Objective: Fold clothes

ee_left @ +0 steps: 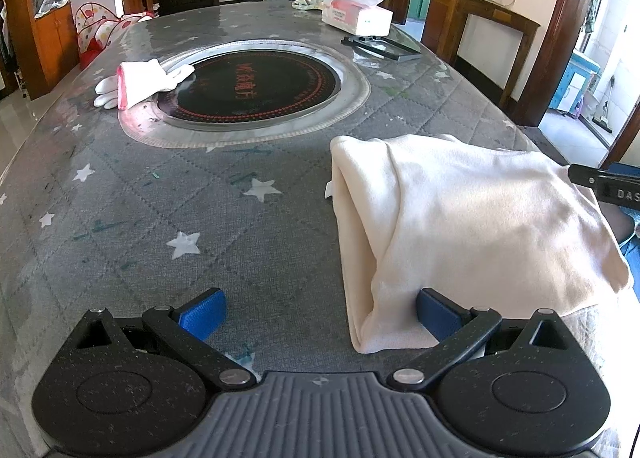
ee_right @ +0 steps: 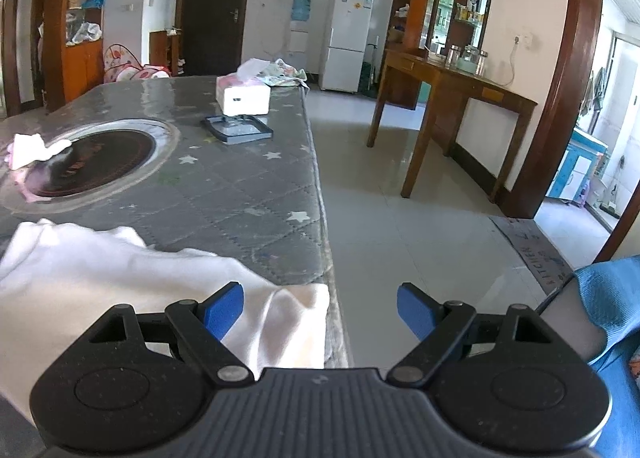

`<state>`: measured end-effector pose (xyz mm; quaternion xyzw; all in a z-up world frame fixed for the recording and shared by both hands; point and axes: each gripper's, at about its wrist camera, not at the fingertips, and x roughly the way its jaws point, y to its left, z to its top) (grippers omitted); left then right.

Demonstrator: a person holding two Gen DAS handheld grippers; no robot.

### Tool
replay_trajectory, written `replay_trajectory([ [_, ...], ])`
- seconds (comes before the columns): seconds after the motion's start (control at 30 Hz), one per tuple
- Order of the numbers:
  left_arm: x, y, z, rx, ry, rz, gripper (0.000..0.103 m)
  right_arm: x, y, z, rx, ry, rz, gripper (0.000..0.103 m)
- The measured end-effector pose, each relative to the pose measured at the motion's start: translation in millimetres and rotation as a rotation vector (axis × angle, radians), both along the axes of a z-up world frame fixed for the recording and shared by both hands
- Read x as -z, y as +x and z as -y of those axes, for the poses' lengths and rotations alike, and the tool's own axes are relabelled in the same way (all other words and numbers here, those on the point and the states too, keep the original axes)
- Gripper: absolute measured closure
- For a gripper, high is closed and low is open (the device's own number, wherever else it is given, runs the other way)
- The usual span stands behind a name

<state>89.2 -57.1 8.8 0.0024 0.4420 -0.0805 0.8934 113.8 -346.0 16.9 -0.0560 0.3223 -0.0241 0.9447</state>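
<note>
Here the cloth (ee_left: pixel 460 226), a cream garment, lies doubled over at the table's (ee_left: pixel 200 226) near right corner, at about 3 o'clock from the left claw (ee_left: pixel 320 314). Its folded edge runs up toward 12 o'clock, and layers show along that edge. In the right wrist view the same cloth (ee_right: pixel 120 282) fills the 9 o'clock side, one corner reaching the table edge (ee_right: pixel 324 218).

The left claw is spread wide and grips nothing. Its right finger (ee_left: pixel 436 314) sits against or just under the cloth's near edge; I cannot tell whether it touches. The right claw (ee_right: pixel 320 310) is also spread and empty, its left finger (ee_right: pixel 224 310) over the cloth's corner and its right finger out over the floor (ee_right: pixel 400 198).

Judged from this, the cloth already carries at least one fold. The scene fits either a pause between folds, with both claws lining up on the near edge for a fresh grab, or a release just after a fold was laid down. If another fold is wanted, it would call for each claw to pinch all layers at a near corner together, so the stack does not slide apart.

At 11 o'clock gloves (ee_left: pixel 140 82) lie by the round hob (ee_left: pixel 248 86), well apart from the work.
</note>
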Motion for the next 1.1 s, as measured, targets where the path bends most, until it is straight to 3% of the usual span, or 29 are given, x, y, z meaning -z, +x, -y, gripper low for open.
replay_trajectory([
  [0.63,1,-7,2,0.003,0.017,0.029,0.0,-7,-65,-40,-0.078,0.073,0.024,0.012],
  [1.1,-4,-30,-5,-0.019,0.043,0.061,0.0,-5,-93,-64,-0.114,0.091,0.017,0.002],
])
